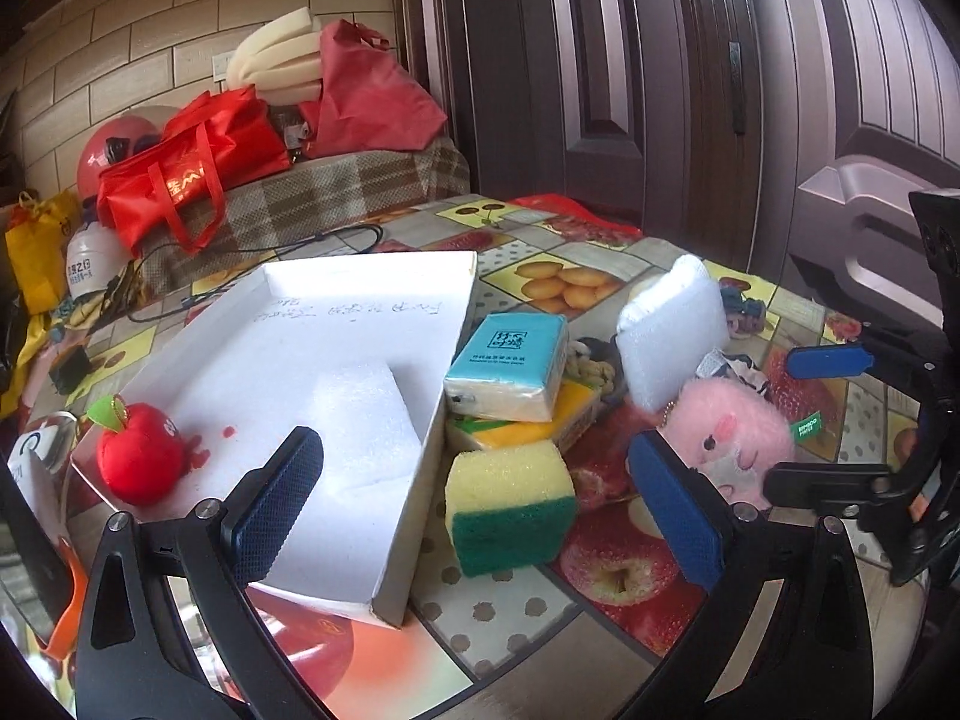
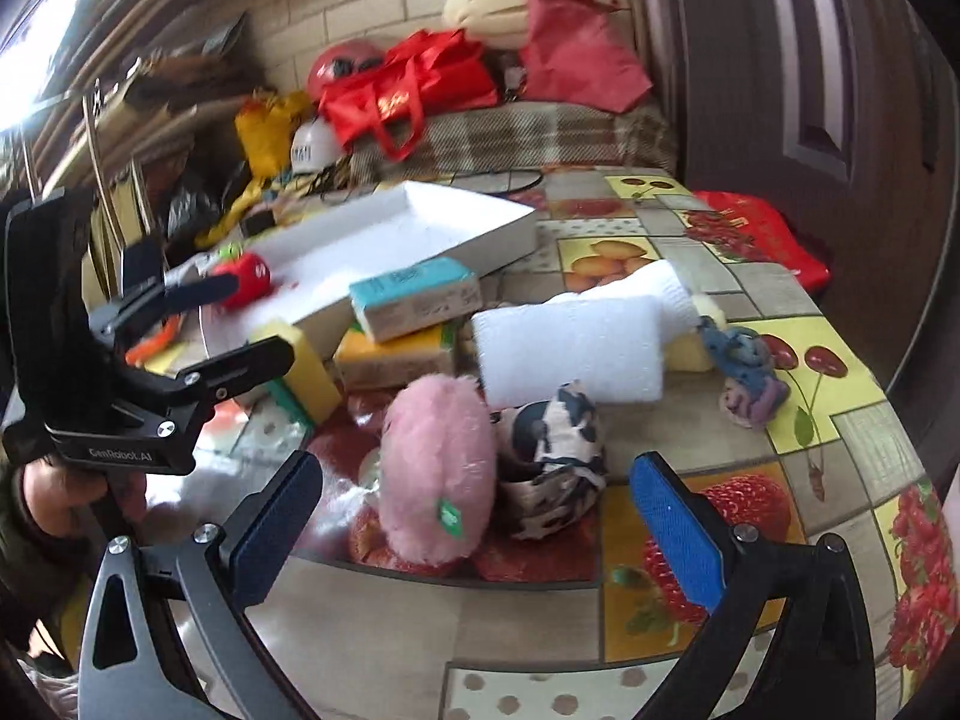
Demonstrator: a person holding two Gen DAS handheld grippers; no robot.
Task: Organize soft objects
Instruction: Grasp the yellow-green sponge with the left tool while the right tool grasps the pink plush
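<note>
The surface point(image 1: 516, 606) wears a fruit-print cloth and carries everything. The landmark is the white tray point(image 1: 336, 324), an open, shallow box lying on it.

Inside the tray, at its near left corner, sits a red plush apple point(image 1: 141, 462) with a green leaf, and a white foam block point(image 1: 366, 420) lies against the tray's right wall. Faint handwriting marks the tray floor at the far end.

Just outside the tray's right wall lies a pile of soft things. A blue tissue pack point(image 1: 510, 366) leans against that wall, resting on a yellow pack point(image 1: 534, 426). In front of these, at the tray's near right corner, stands a yellow sponge point(image 1: 510, 510) with a green scouring layer, touching the tray wall. Farther right of the tray, a white sponge point(image 1: 672, 330) stands tilted, with a pink plush point(image 1: 738, 432) before it. From the right wrist view, a black-and-white cloth bundle point(image 2: 555, 450) touches the pink plush, and a small blue-purple plush point(image 2: 744, 378) lies well apart to the right of the tray.

The left gripper point(image 1: 480, 504) hangs over the tray's near right corner, its fingers spread wide and holding nothing. The right gripper point(image 2: 474, 534) hovers right of the tray above the pink plush, fingers likewise wide apart and empty.
</note>
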